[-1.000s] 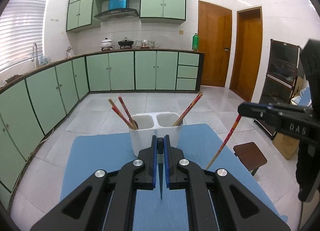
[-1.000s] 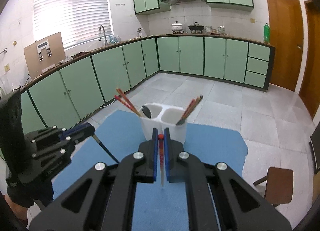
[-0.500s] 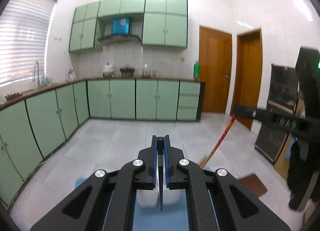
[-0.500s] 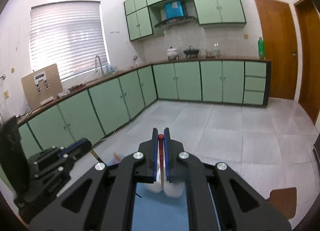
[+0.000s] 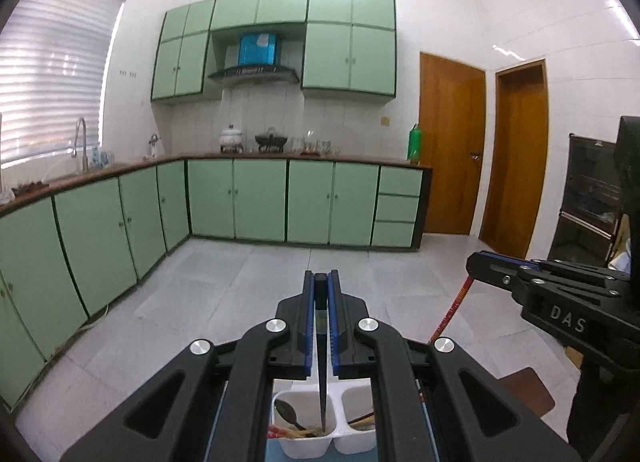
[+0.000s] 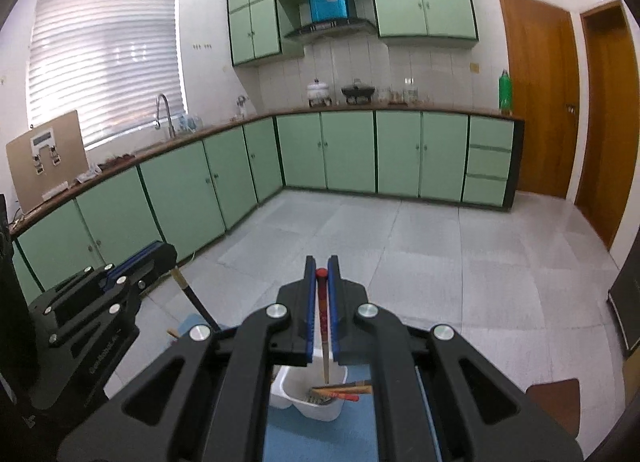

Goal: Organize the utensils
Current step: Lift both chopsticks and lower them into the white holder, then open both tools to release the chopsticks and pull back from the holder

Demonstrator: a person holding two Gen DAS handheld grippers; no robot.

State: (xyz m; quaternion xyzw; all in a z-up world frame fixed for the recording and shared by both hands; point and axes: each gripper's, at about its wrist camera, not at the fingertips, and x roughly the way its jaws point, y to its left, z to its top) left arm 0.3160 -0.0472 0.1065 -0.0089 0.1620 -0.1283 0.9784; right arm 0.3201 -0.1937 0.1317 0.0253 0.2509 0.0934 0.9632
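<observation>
While both grippers hang above the white two-compartment holder on the blue-covered table, each has its jaws clamped on one chopstick — left gripper on a black chopstick pointing into the holder's left compartment, right gripper on a red chopstick above the right — beside a spoon.
</observation>
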